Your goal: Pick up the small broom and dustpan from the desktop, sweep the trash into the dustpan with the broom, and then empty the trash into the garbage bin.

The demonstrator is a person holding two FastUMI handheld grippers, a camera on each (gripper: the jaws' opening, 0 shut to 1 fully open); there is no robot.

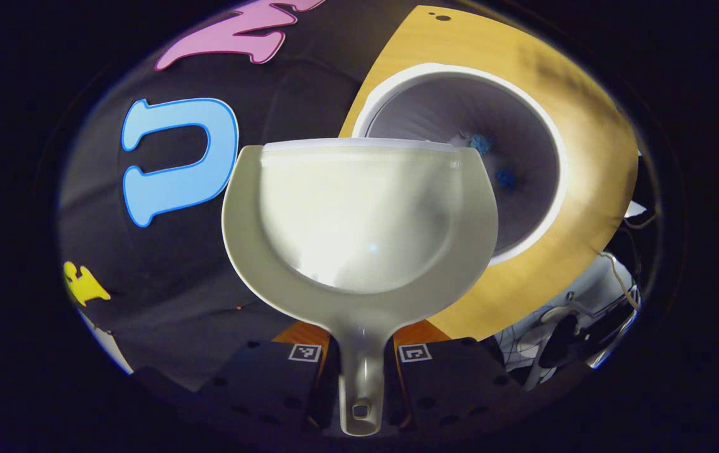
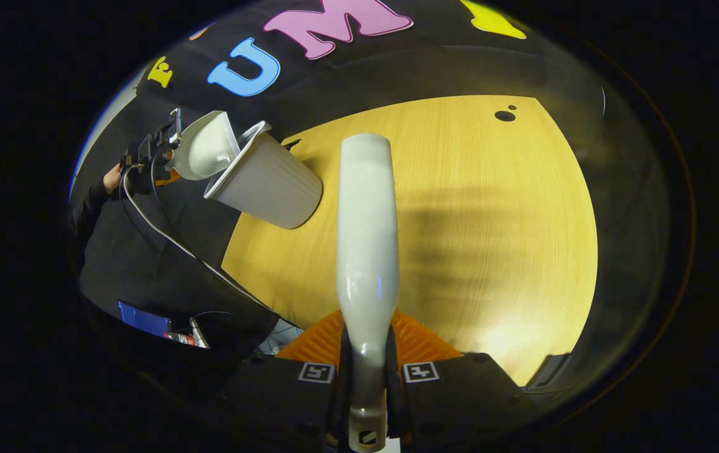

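My left gripper (image 1: 360, 371) is shut on the handle of the pale dustpan (image 1: 359, 214), which is held up over the white garbage bin (image 1: 557, 170). Blue scraps of trash (image 1: 491, 160) lie inside the bin; the pan's scoop looks empty. My right gripper (image 2: 367, 377) is shut on the handle of the small white broom (image 2: 365, 226), held above the wooden desktop (image 2: 497, 239). In the right gripper view the dustpan (image 2: 205, 148) tips into the mouth of the bin (image 2: 268, 179) at the desk's left corner, held by the other gripper (image 2: 155, 151) and a hand.
The bin stands at the corner of the wooden desk (image 1: 598, 157), by the desk's edge. Cables (image 1: 617, 277) and equipment lie below the desk edge. A cable (image 2: 170, 242) trails from the other gripper. Two small dark holes (image 2: 505, 114) mark the desk's far side.
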